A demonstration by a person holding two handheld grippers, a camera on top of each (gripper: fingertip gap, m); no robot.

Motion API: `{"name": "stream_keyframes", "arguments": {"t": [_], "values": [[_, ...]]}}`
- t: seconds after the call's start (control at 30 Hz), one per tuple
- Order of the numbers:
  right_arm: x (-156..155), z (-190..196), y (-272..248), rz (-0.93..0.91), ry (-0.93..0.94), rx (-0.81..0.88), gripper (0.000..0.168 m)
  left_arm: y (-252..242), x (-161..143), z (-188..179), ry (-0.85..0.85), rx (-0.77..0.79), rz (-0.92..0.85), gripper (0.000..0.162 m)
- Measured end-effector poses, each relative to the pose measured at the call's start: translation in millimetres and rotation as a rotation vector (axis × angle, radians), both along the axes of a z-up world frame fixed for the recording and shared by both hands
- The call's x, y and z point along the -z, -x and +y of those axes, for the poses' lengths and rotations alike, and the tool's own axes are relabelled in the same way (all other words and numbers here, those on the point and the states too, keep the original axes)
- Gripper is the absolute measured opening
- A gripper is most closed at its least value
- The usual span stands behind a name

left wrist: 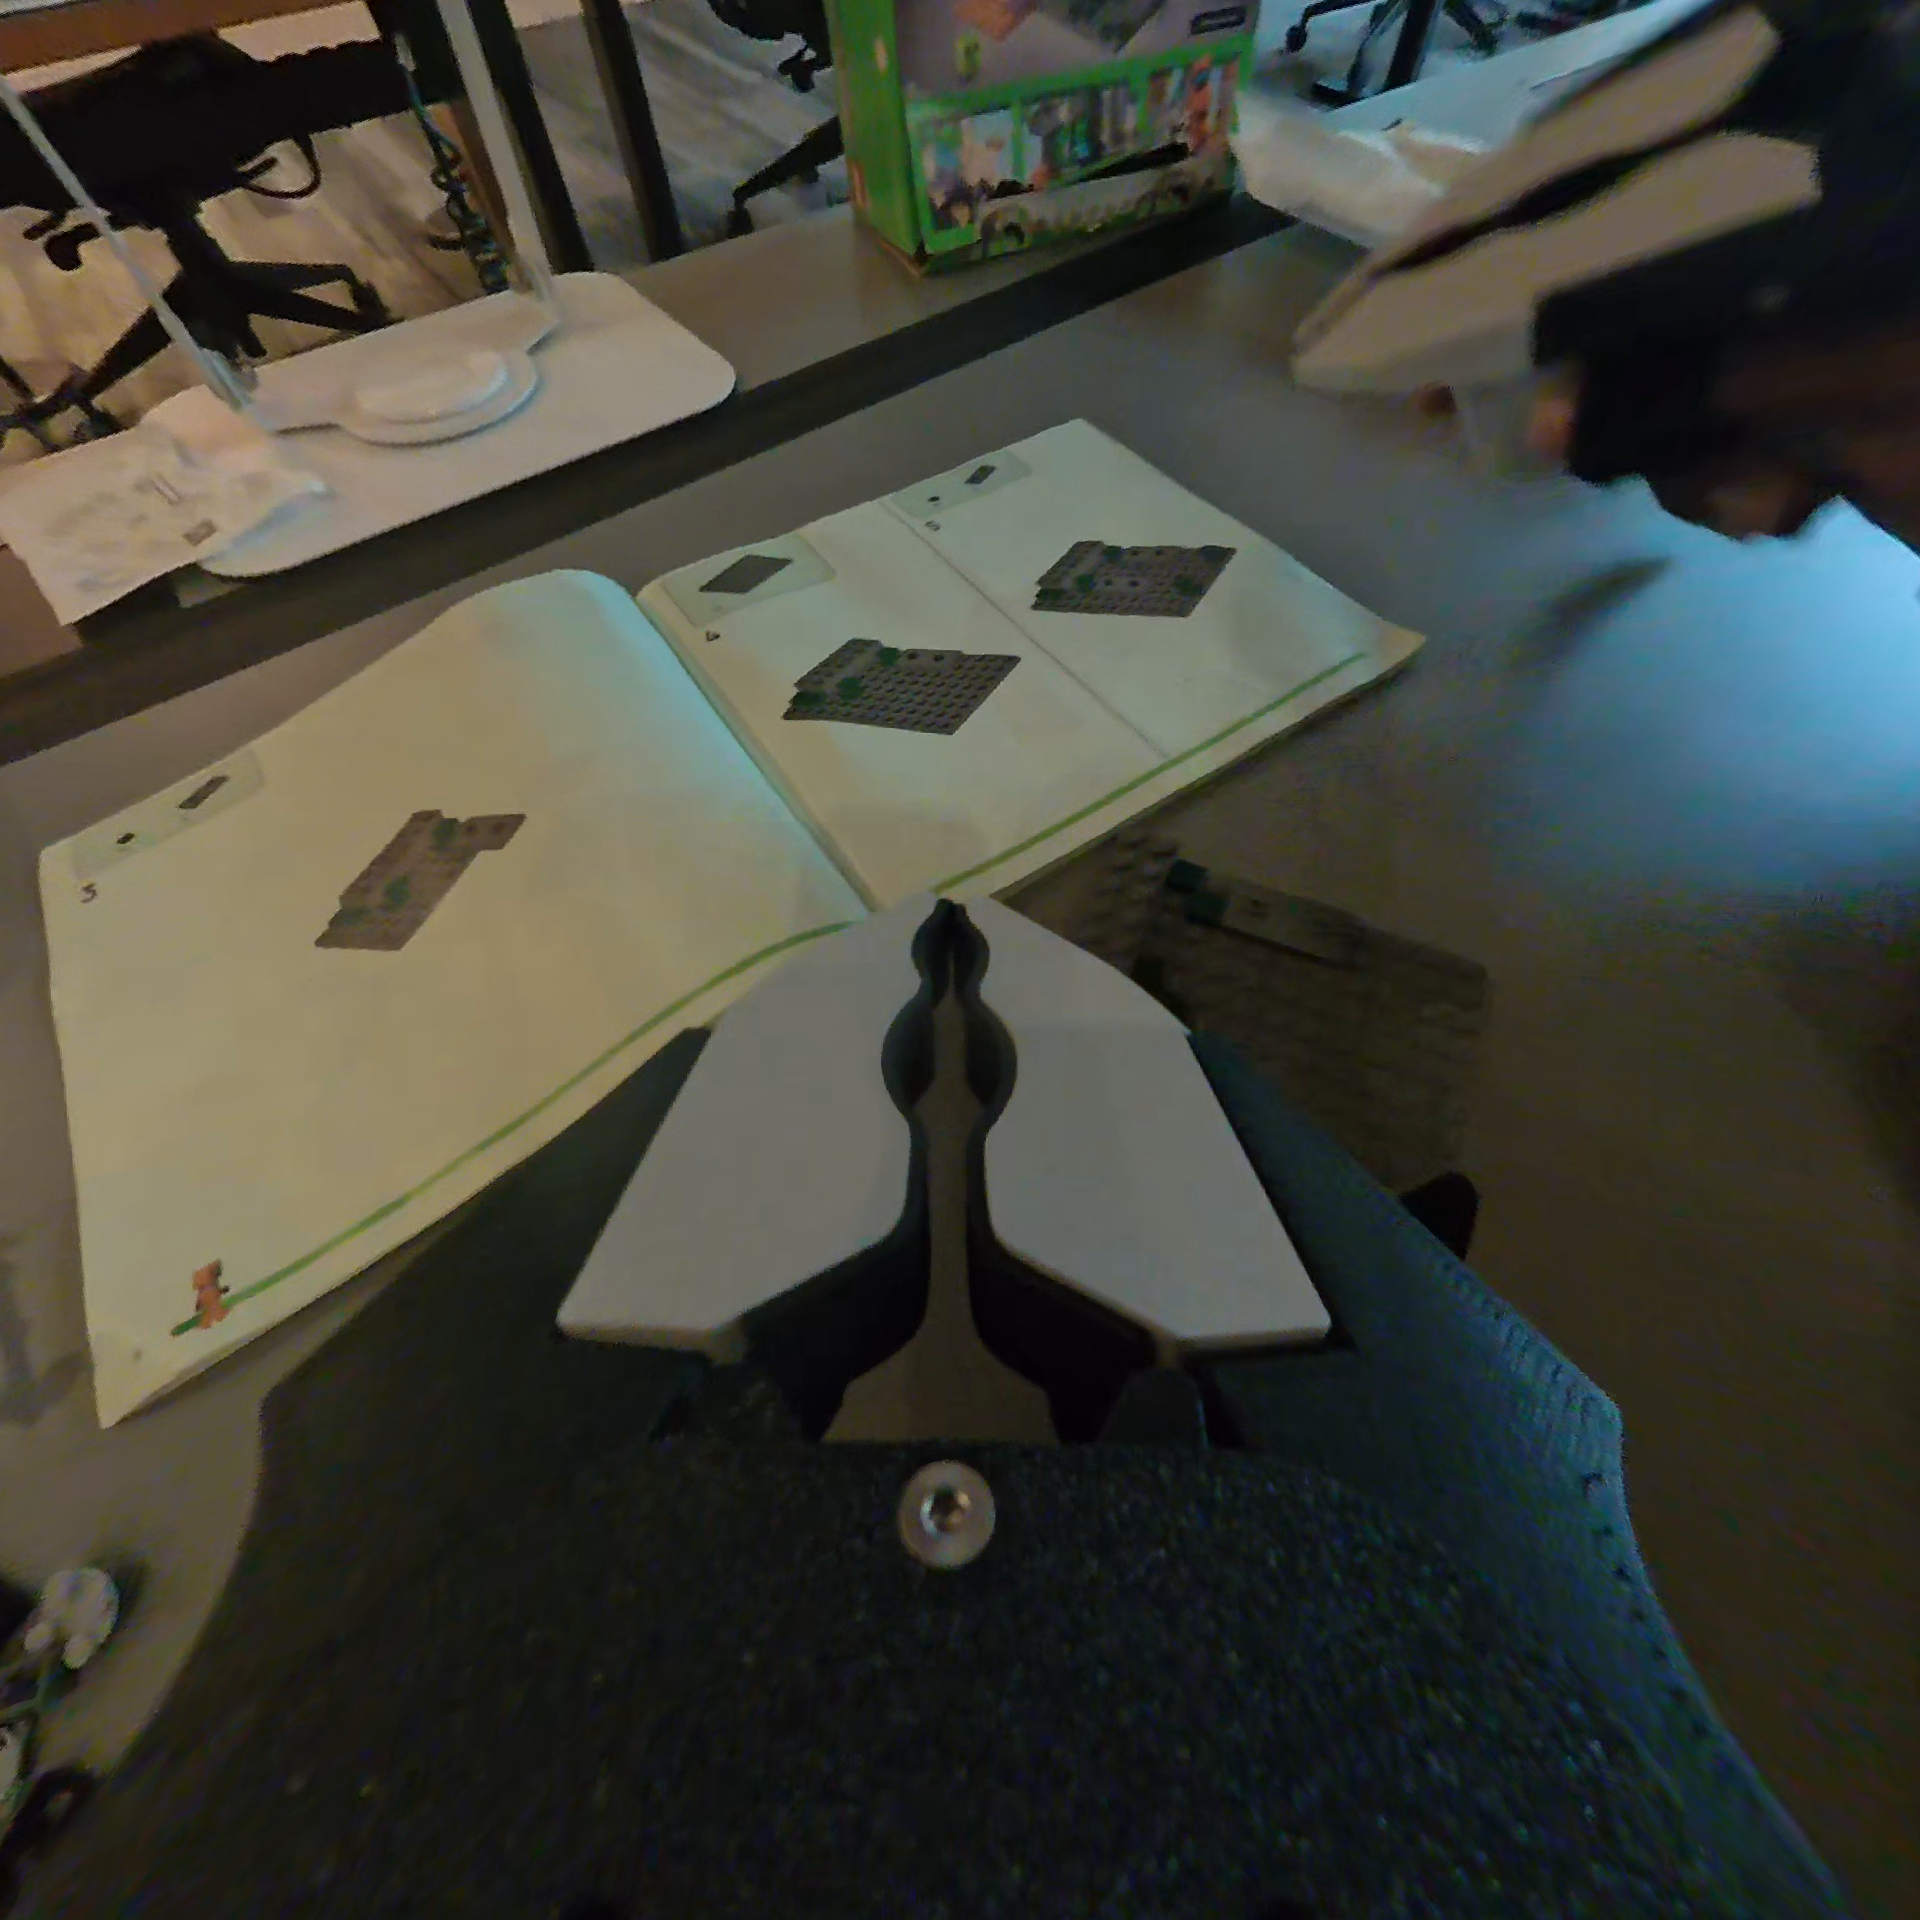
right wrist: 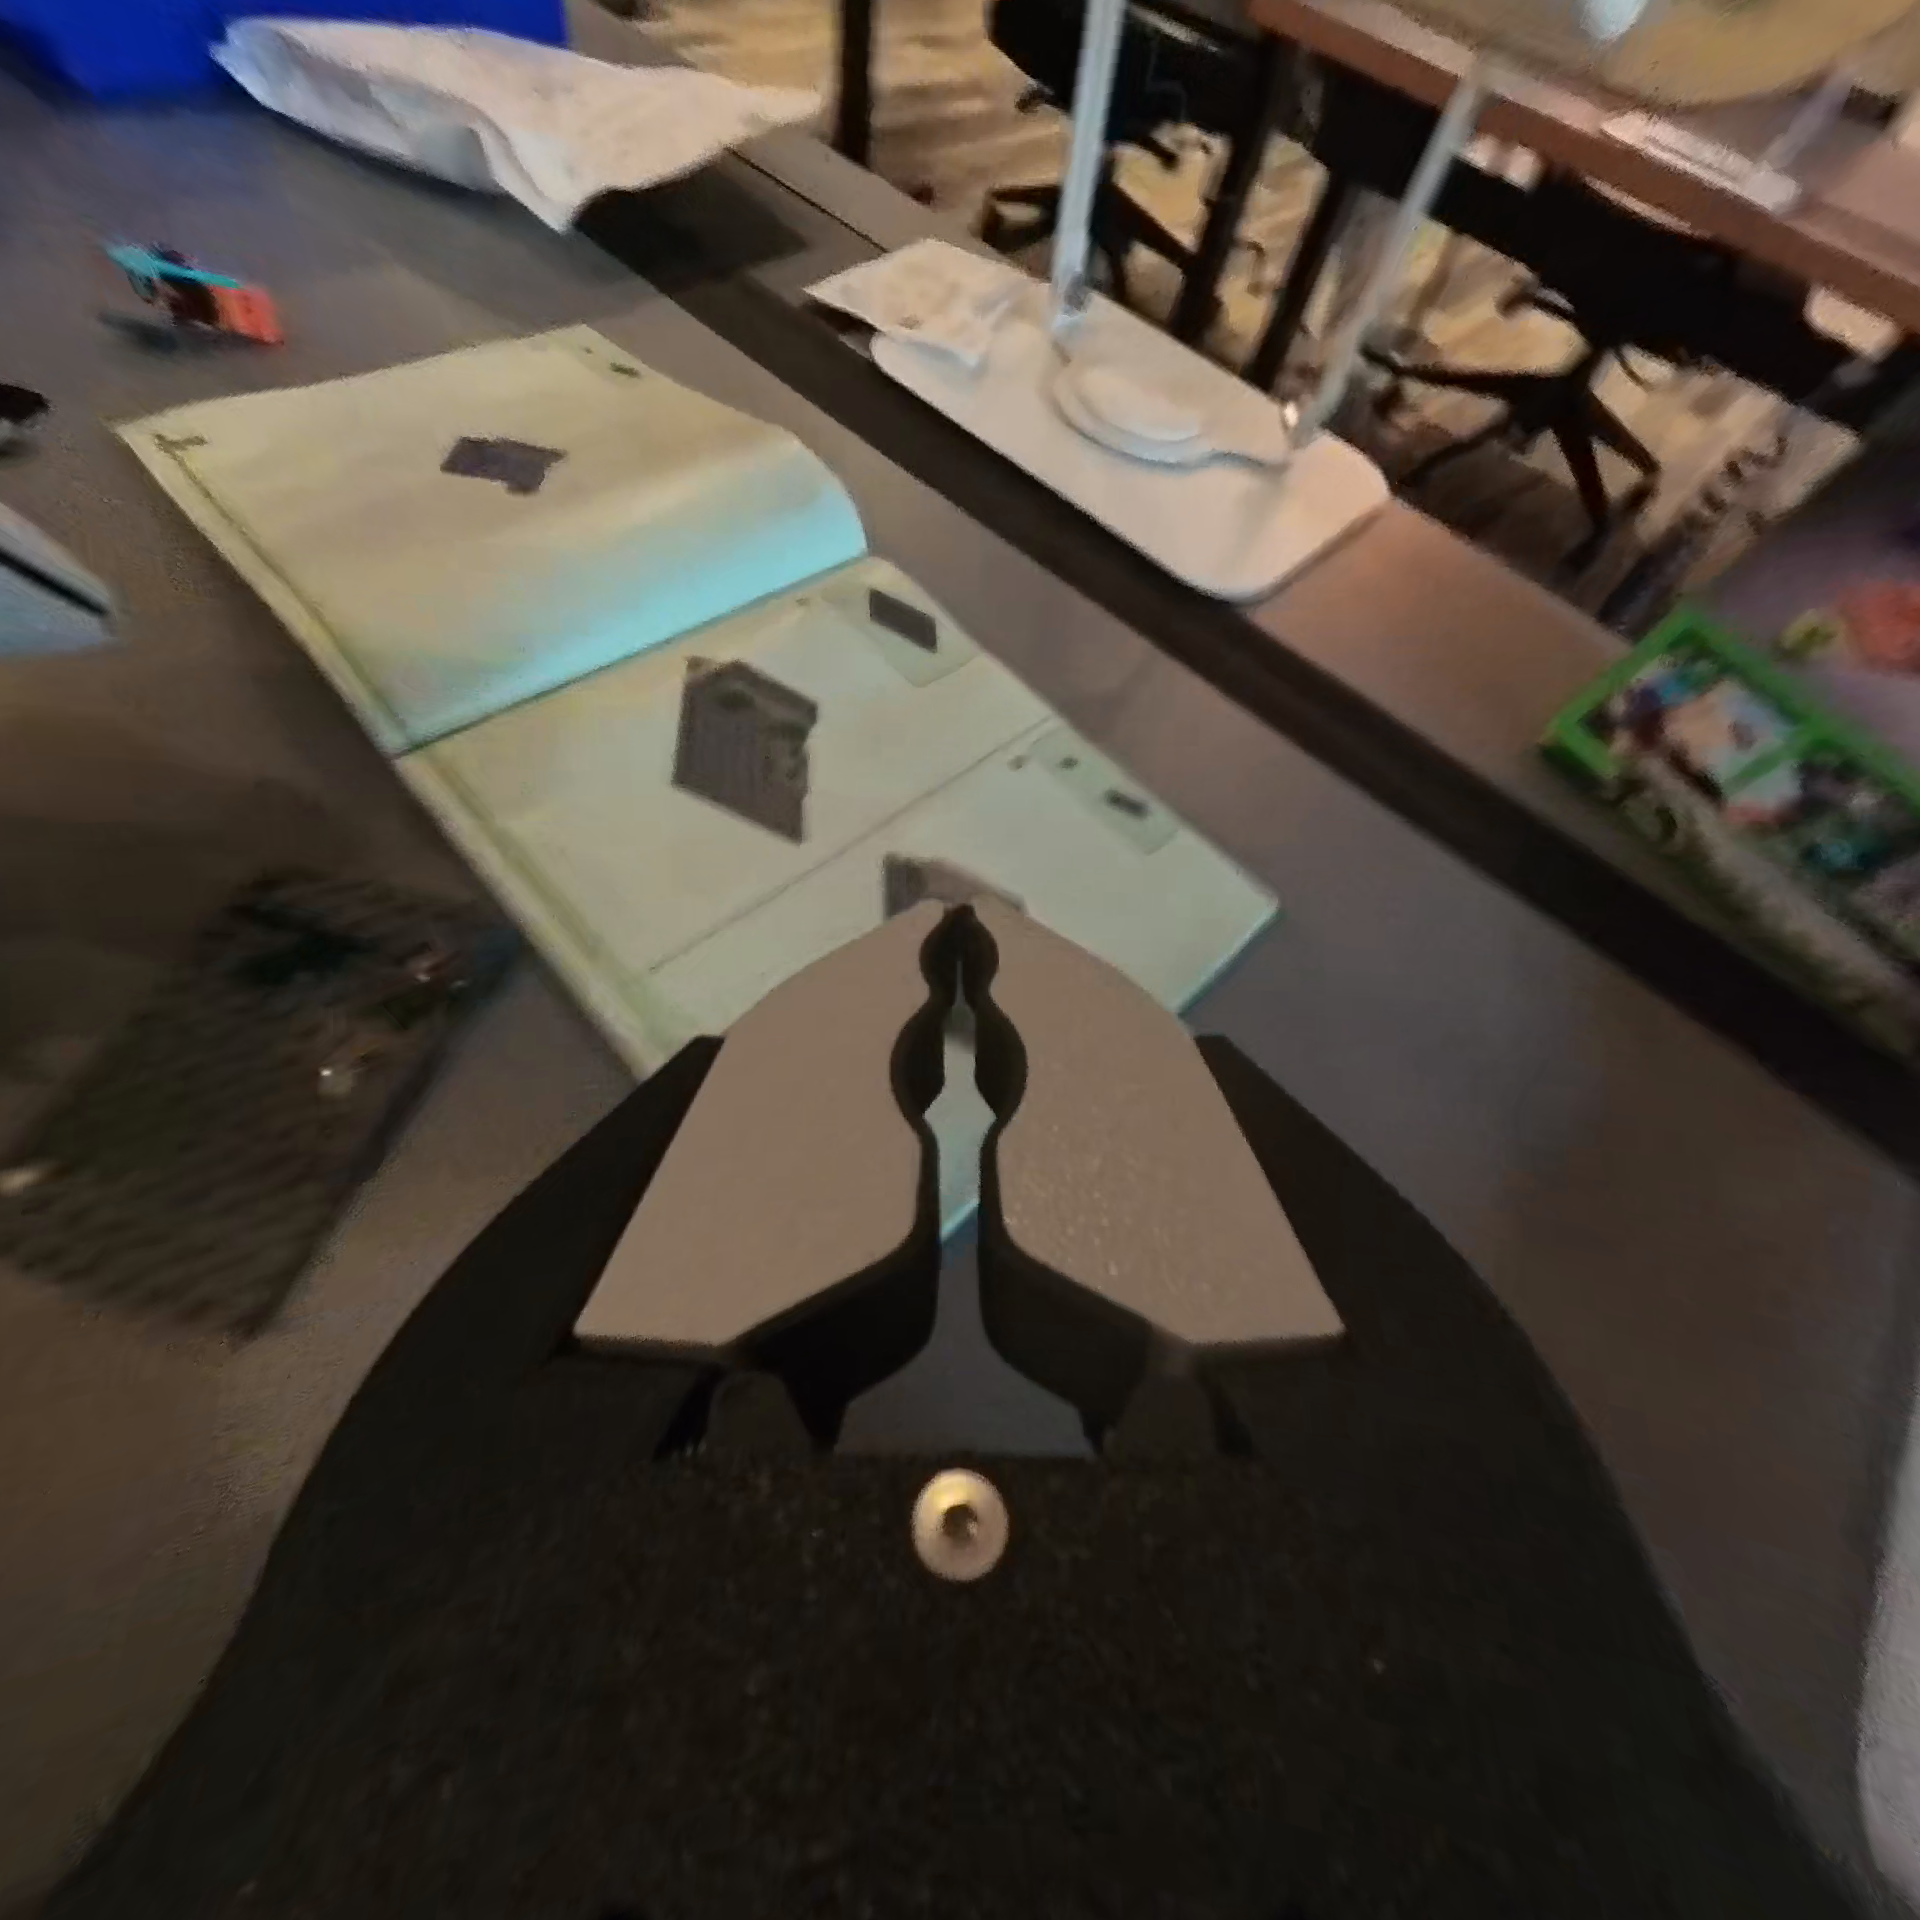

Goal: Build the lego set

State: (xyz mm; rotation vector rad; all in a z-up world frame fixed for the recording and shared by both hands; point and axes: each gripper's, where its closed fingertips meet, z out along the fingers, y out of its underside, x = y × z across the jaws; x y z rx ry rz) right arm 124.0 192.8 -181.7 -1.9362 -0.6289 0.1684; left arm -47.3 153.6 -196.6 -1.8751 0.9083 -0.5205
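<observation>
Grey lego baseplate [right wrist: 223, 1091] is lying flat on the desk [left wrist: 1662, 935], just beside the near edge of the open instruction booklet [left wrist: 582, 883]. I'm seeing the left gripper [left wrist: 948, 914] and right gripper [right wrist: 961, 920] both hovering with fingers pressed together, gripping nothing. Green set box [left wrist: 1039, 135] is standing far.

A white lamp base [left wrist: 436, 400] is sitting on the far strip of the grey table [left wrist: 1558, 935], with two clear slanted posts [right wrist: 1081, 187] rising from it. A crumpled white printed paper [left wrist: 135, 520] is lying against the base's edge, and a folded white cloth [right wrist: 488, 104] is resting farther along the tabletop, its end hanging over a dark flat patch. Beyond the table's edge, black office chair legs [left wrist: 218, 281] are standing on the pale floor, and a brown desk [right wrist: 1621, 177] is running across behind them.
</observation>
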Motion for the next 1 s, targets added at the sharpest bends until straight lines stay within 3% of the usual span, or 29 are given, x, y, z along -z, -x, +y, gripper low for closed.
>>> {"name": "stream_keyframes", "arguments": {"t": [0.03,0.2,0.4,0.67,1.0], "values": [[-0.2,10.3,0.5,0.006,-0.004,-0.027,0.0,1.0,1.1,1.2,0.0,-0.005,0.002,0.0],[18.0,60.8,4.2,-0.091,0.018,-0.11,0.0,4.3,8.9,4.8,0.007,-0.012,0.009,0.0],[44.1,91.1,13.1,-0.148,0.096,-0.174,0.0,6.8,16.8,7.4,0.037,-0.007,0.012,0.0],[68.1,101.5,9.9,-0.192,0.181,-0.163,0.0,7.7,18.6,10.5,0.058,-0.006,-0.001,0.0],[70.4,104.8,13.0,-0.207,0.187,-0.153,0.0,10.1,18.2,11.6,0.059,-0.017,0.008,0.0]]}}
